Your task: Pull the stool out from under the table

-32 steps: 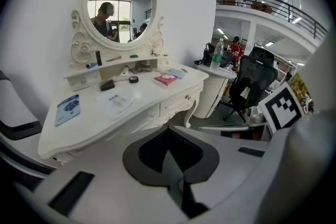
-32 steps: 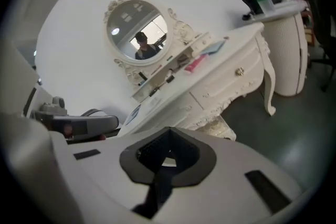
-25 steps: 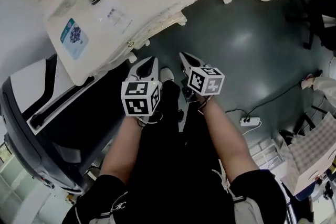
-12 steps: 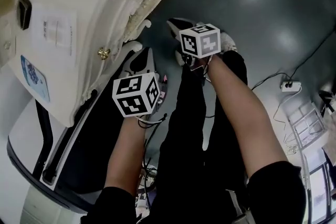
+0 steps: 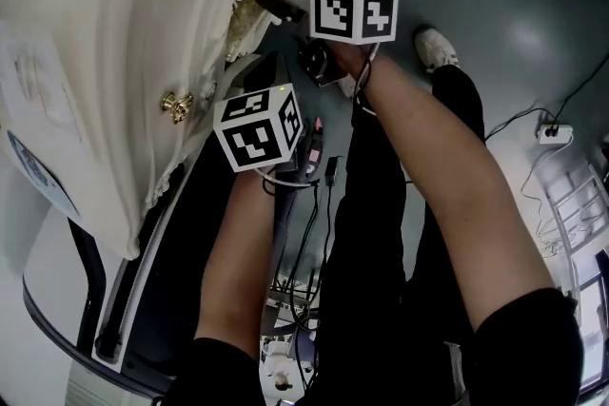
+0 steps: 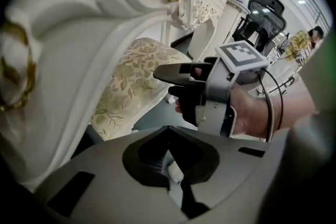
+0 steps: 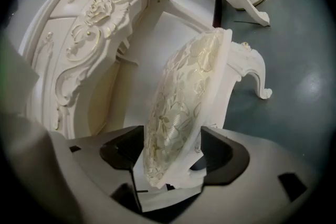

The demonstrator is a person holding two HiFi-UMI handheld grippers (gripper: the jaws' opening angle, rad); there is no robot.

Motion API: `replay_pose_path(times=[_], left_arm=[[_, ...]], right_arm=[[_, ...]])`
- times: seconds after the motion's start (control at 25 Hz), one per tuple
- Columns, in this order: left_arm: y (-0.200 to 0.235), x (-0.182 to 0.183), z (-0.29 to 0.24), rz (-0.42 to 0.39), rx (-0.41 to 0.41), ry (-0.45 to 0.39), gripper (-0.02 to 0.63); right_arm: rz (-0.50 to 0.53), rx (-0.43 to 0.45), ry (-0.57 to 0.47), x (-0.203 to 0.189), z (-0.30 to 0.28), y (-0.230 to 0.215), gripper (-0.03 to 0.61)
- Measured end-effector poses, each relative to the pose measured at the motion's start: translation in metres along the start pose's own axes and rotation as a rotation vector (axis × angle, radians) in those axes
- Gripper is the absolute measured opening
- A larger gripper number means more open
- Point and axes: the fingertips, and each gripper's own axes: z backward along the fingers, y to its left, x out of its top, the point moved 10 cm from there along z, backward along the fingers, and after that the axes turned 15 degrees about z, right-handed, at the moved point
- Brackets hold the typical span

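A white stool with a gold leaf-pattern cushion (image 7: 184, 97) stands under the carved white table (image 5: 95, 62). In the left gripper view the cushion (image 6: 136, 76) shows below the table's apron. My right gripper (image 7: 170, 157) reaches to the seat's near edge. Its jaws are opening, with the cushion's rim between them. In the head view the right gripper (image 5: 271, 0) points under the table's edge, where the stool is hidden. My left gripper (image 5: 271, 71) hangs beside the table front, shut and empty, a little behind the right one (image 6: 157, 73).
A gold drawer knob (image 5: 174, 105) sticks out of the table front near my left gripper. A black-and-white machine (image 5: 95, 299) stands lower left. Cables (image 5: 304, 252) run on the grey floor between my legs, a power strip (image 5: 552, 133) lies at right.
Both grippers have moved in toward the table's edge. The right one has gone further forward and now has the stool's seat edge between its jaws. The table top fills more of the view.
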Motion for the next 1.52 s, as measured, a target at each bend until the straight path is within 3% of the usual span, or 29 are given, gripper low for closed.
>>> replay_pose_path(times=[0.24, 0.44, 0.56, 0.84, 1.52], left_arm=[[0.007, -0.021, -0.003, -0.025, -0.017, 0.049, 0.003], [0.011, -0.025, -0.007, -0.026, -0.019, 0.070, 0.003], [0.013, -0.023, -0.007, -0.029, -0.023, 0.069, 0.003], [0.023, -0.036, -0.009, -0.003, -0.025, 0.092, 0.003], [-0.032, -0.027, -0.014, -0.044, -0.060, 0.093, 0.003]], right_arm=[[-0.076, -0.074, 0.017, -0.003, -0.021, -0.008, 0.316], [-0.066, -0.077, 0.039, -0.001, -0.021, -0.011, 0.313], [-0.086, -0.085, 0.029, -0.001, -0.019, -0.008, 0.269], [-0.147, -0.054, 0.023, 0.000, -0.012, -0.013, 0.230], [-0.175, -0.067, 0.021, 0.006, 0.097, -0.063, 0.213]])
